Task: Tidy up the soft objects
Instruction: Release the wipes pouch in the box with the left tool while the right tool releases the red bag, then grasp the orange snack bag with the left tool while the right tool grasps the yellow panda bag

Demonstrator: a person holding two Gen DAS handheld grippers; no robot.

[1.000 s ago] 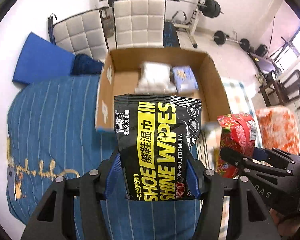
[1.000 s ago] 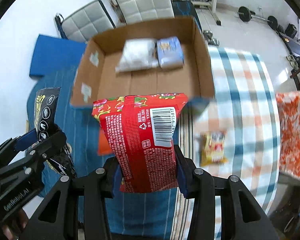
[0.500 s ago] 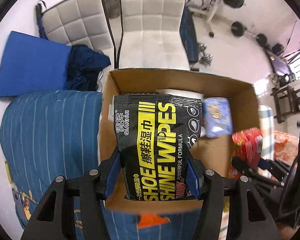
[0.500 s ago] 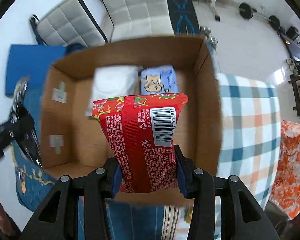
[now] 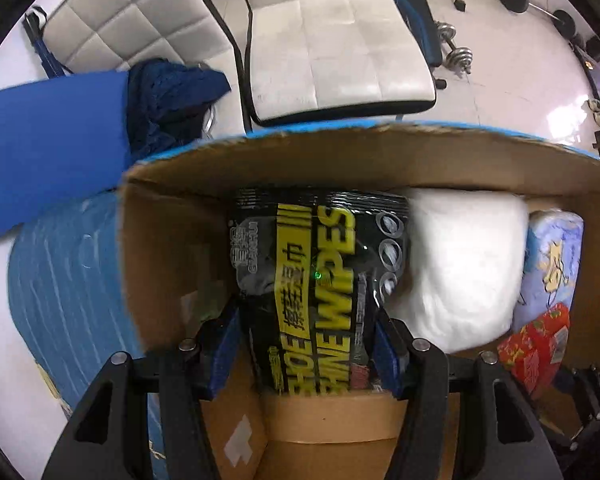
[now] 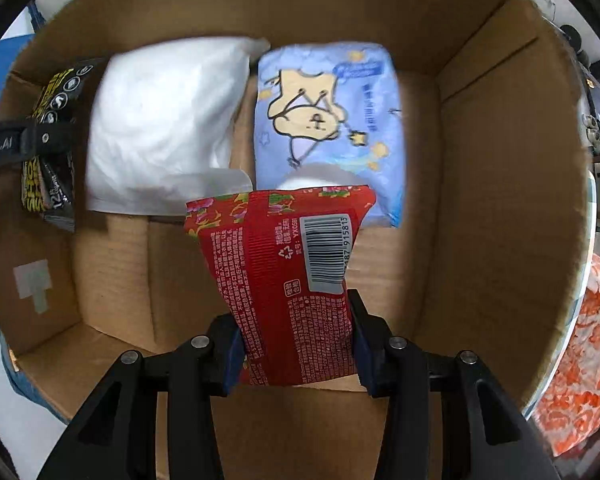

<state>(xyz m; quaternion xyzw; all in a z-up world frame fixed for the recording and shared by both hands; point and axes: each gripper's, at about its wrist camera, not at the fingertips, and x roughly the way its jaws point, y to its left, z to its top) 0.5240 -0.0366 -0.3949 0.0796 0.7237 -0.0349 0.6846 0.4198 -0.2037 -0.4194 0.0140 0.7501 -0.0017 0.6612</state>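
Note:
My left gripper (image 5: 306, 350) is shut on a black and yellow shoe wipes pack (image 5: 320, 280), held inside the cardboard box (image 5: 340, 152) near its left wall. My right gripper (image 6: 296, 344) is shut on a red tissue pack (image 6: 292, 280), held low inside the same box (image 6: 500, 200). A white soft pack (image 6: 160, 128) and a light blue cartoon tissue pack (image 6: 328, 120) lie on the box floor at the far wall. The wipes pack (image 6: 52, 128) shows left in the right wrist view; the red pack (image 5: 536, 344) shows right in the left wrist view.
The box stands on a blue striped bedspread (image 5: 60, 280). Two white quilted chairs (image 5: 332, 32) stand beyond the box, with a blue mat (image 5: 48, 136) and dark cloth (image 5: 168, 100) at the left. An orange patterned fabric (image 6: 580, 352) lies right of the box.
Both grippers moved forward and down into the box with their packs. The box contents now loom much larger in both views.

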